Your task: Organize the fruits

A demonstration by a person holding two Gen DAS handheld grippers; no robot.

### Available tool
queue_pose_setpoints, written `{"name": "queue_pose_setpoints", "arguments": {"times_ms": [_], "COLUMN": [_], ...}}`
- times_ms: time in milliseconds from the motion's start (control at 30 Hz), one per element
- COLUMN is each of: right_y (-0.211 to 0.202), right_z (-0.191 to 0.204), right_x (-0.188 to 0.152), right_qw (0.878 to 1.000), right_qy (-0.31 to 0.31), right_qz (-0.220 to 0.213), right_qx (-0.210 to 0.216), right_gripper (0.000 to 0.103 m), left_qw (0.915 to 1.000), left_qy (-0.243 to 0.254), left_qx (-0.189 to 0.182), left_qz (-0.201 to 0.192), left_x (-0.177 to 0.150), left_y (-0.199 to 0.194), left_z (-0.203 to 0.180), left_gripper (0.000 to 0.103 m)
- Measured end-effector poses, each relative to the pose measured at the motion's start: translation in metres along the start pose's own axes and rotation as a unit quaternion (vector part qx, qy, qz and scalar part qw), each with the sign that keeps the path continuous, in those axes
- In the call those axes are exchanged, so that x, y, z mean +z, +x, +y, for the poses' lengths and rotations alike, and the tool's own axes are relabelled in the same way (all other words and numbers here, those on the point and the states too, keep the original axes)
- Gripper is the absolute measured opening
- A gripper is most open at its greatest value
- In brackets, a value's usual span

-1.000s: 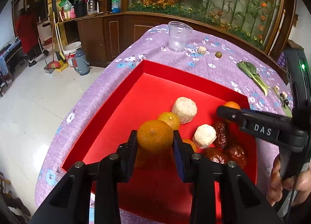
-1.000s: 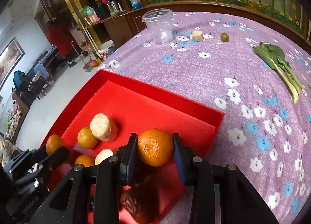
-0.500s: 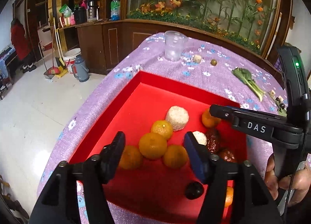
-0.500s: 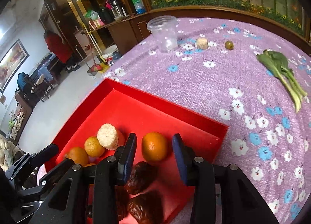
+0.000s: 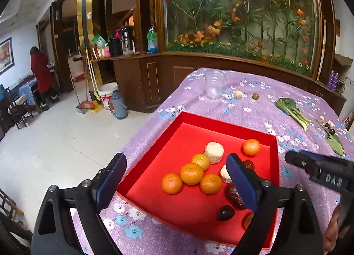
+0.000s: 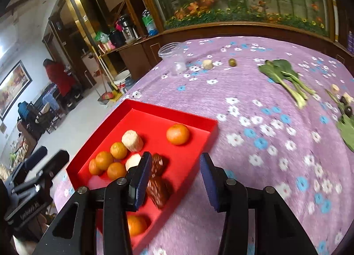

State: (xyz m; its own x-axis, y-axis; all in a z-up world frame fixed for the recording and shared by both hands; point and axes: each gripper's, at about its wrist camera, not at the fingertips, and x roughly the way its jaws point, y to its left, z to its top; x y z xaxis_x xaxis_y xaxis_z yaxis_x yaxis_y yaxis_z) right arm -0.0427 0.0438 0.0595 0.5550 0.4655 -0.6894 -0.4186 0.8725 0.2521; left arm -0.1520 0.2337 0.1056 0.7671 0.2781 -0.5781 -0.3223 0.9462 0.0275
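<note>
In the red tray (image 5: 154, 148), 4 oranges (image 5: 192, 173) sit clustered — released together; left gripper (image 5: 177, 179) gapes wide, right gripper (image 6: 174, 179) parts narrowly, both seemingly empty.

Both oranges are down! The left gripper (image 5: 177, 179) has let its orange (image 5: 191, 173) go among three others in the red tray (image 5: 154, 155), jaws just opening wide and lifted clear. The right gripper (image 6: 176, 177), jaws opening too, has left its orange (image 6: 178, 134) alone near the tray's far right corner.
</note>
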Motion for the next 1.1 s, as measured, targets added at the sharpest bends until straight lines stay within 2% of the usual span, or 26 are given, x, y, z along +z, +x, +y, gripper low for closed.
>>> {"name": "queue_pose_setpoints", "arguments": {"times_ms": [300, 500, 867, 1100], "right_y": [-0.032, -0.046, -0.049, -0.05], "right_z": [0.015, 0.019, 0.018, 0.025], "right_x": [-0.034, -0.048, -0.067, -0.07], "right_qw": [0.998, 0.997, 0.996, 0.995], "right_qy": [-0.049, -0.054, -0.06, -0.071], "right_qz": [-0.024, -0.04, -0.042, -0.047], "right_qx": [-0.023, -0.027, -0.048, -0.049], "right_gripper": [0.049, 0.058, 0.058, 0.062], "left_qw": [0.9998, 0.9993, 0.9989, 0.9989], "left_qy": [0.013, 0.021, 0.038, 0.043], "left_qx": [0.003, 0.005, 0.0, 0.0], "left_qz": [-0.017, -0.03, -0.029, -0.02], "left_x": [-0.007, -0.014, -0.027, -0.03], "left_y": [-0.025, -0.037, -0.042, -0.036], "left_z": [-0.017, -0.026, -0.041, -0.045], "left_gripper": [0.092, 0.092, 0.092, 0.092]}}
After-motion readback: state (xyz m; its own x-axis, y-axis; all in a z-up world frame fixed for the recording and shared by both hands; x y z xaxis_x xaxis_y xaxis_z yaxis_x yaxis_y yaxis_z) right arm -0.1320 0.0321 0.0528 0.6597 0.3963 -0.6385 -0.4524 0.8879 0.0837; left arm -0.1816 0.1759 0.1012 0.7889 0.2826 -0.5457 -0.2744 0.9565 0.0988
